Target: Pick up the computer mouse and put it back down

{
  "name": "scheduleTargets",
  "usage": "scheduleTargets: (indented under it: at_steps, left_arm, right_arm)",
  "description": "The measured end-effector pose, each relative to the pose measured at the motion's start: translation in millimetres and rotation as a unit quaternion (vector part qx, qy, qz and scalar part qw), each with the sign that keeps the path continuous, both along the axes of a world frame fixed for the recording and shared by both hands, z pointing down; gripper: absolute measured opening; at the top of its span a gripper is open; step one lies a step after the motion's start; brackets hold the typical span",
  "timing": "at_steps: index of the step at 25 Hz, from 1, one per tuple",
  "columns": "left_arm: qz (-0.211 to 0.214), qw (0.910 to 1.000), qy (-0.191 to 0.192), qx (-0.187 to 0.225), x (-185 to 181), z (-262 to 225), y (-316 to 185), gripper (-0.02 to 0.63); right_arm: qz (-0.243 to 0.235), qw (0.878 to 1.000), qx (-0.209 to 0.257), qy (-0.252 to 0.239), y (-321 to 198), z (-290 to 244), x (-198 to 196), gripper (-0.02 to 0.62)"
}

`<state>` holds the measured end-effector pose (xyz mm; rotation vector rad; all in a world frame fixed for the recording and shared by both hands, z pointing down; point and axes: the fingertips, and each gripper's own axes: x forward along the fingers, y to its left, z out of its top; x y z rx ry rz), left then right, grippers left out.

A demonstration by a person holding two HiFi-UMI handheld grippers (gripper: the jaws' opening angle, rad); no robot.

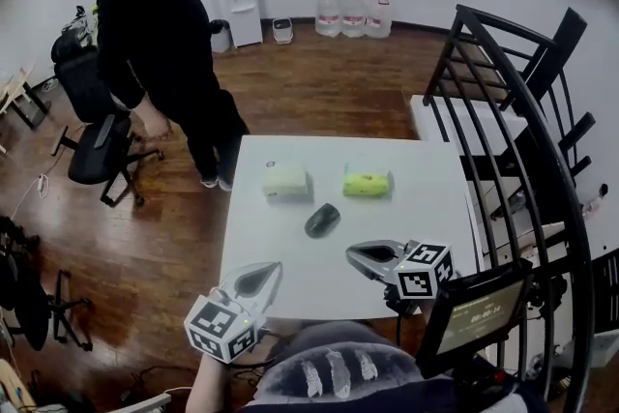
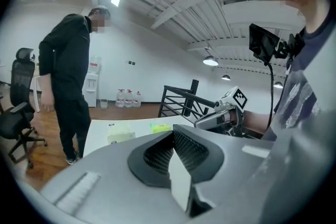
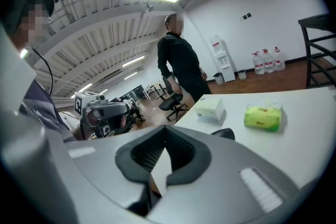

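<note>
A dark computer mouse lies on the white table, near its middle; in the right gripper view the mouse peeks over the gripper body. My left gripper hovers at the table's front left edge, shut with nothing between its jaws. My right gripper sits over the front of the table, just right of and nearer than the mouse, jaws together and empty. Neither gripper touches the mouse. The left gripper view does not show the mouse.
A white tissue pack and a green pack lie beyond the mouse. A person in black stands at the table's far left corner beside an office chair. A black metal railing runs along the right. Water bottles stand by the wall.
</note>
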<state>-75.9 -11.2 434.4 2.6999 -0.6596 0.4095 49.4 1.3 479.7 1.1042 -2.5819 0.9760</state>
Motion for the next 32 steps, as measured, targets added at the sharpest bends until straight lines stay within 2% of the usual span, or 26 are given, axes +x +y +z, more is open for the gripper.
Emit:
scheduleTargets:
  at_steps: [5,10,16,19,25,29,32]
  left_arm:
    - [0.012,0.9999,0.005,-0.002,1,4,-2,0.015]
    - [0.005,0.9998,0.015,-0.009,-4,15,-5,0.015]
    - [0.048,0.9986,0.017,-0.013,17,13,-6,0.015]
    - [0.056,0.9984,0.004,-0.008,27,20,-10,0.015]
    - [0.055,0.9962,-0.062,0.028,36,24,-14,0.015]
    - [0.054,0.9956,-0.072,0.027,37,14,-11,0.015]
    - [0.074,0.9938,-0.08,0.024,45,24,-11,0.015]
  right_arm:
    - [0.033,0.999,0.008,0.001,0,3,8,0.005]
    - [0.023,1.0,0.004,0.004,-4,6,-5,0.005]
    - [0.064,0.998,0.005,0.007,9,-1,9,0.005]
    - [0.075,0.997,0.002,0.007,12,8,20,0.005]
    - [0.085,0.996,-0.007,-0.003,15,7,30,0.005]
    - [0.078,0.997,-0.004,-0.008,14,-6,31,0.005]
    - [0.093,0.996,-0.007,-0.01,18,4,37,0.005]
